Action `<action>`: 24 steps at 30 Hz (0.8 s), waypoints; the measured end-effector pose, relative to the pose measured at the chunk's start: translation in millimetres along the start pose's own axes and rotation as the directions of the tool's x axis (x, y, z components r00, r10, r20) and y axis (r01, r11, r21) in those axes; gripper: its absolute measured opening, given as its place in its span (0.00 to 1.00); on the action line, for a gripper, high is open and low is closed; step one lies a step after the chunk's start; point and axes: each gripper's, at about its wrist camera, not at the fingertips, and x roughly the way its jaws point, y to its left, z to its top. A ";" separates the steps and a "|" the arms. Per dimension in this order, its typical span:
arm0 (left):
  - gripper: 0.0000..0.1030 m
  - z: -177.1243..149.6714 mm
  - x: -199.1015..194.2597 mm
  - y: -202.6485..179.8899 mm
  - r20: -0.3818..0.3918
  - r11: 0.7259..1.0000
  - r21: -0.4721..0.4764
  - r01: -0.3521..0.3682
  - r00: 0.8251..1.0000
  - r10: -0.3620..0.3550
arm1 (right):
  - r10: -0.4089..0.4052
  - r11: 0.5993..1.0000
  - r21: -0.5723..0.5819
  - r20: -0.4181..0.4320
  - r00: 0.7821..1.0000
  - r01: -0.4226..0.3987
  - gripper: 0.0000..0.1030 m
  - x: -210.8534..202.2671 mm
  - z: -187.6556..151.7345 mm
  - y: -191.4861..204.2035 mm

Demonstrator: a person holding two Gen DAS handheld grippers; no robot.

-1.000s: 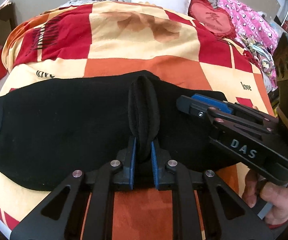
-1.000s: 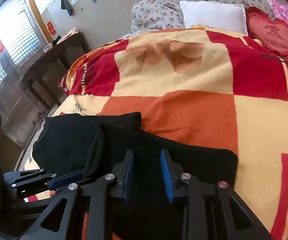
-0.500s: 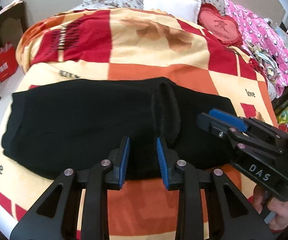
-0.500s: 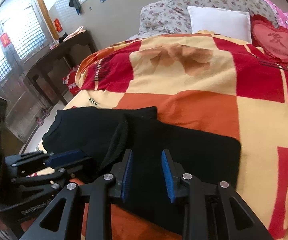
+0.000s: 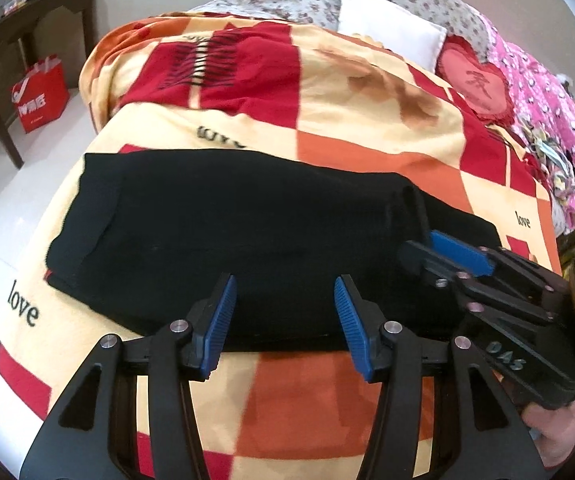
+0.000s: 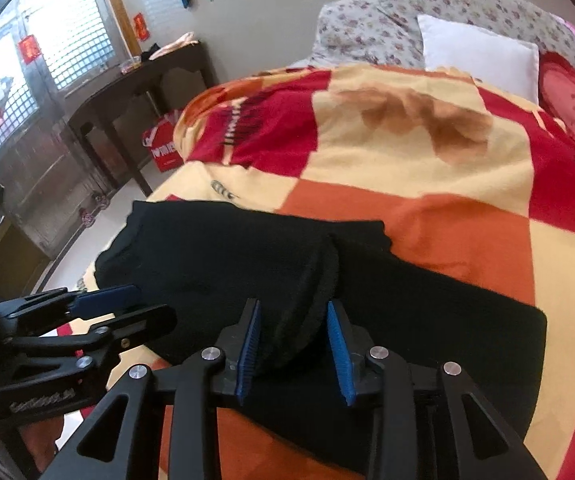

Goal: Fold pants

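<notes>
Black pants [image 5: 227,232] lie folded lengthwise across the near edge of the bed, on a red, orange and cream checked blanket [image 5: 367,128]. A raised fold ridge [image 6: 311,300] stands up in the cloth. My left gripper [image 5: 283,320] is open and empty, just above the pants' near edge. My right gripper [image 6: 291,352] is open, its blue pads [image 6: 337,344] either side of the ridge without clamping it. The right gripper also shows in the left wrist view [image 5: 459,260], and the left gripper in the right wrist view [image 6: 99,304].
A white pillow [image 5: 387,28], a floral pillow [image 6: 367,28] and a red heart cushion [image 5: 475,84] lie at the head of the bed. A pink quilt [image 5: 539,92] lies on the right. A dark wooden table [image 6: 135,88] and a red bag [image 5: 41,100] stand left of the bed.
My left gripper let go of the raised fold of the pants, opened wide and drew back to the left. My right gripper opened wider, and the ridge now lies between its pads.
</notes>
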 end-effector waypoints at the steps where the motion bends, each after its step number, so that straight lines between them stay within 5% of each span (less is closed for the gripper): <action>1: 0.49 -0.2 -1.0 3.0 0.002 1.000 -0.005 -0.003 1.000 0.003 | -0.002 1.000 0.002 0.000 1.000 0.002 0.31 0.0 0.7 -0.1; 9: 0.49 -5.2 -11.0 35.7 0.010 0.997 -0.060 -0.044 0.999 0.045 | -0.019 1.000 -0.010 -0.042 0.999 0.018 0.36 14.8 4.6 3.5; 17: 0.56 -14.2 -20.0 70.3 0.002 0.990 -0.135 -0.049 0.999 0.050 | 0.147 0.986 -0.077 -0.026 0.989 -0.148 0.41 20.4 34.8 44.2; 24: 0.57 -28.9 -23.2 101.9 -0.020 0.976 -0.219 -0.022 1.000 0.018 | 0.178 0.969 -0.160 -0.089 0.980 -0.190 0.42 53.7 50.1 81.8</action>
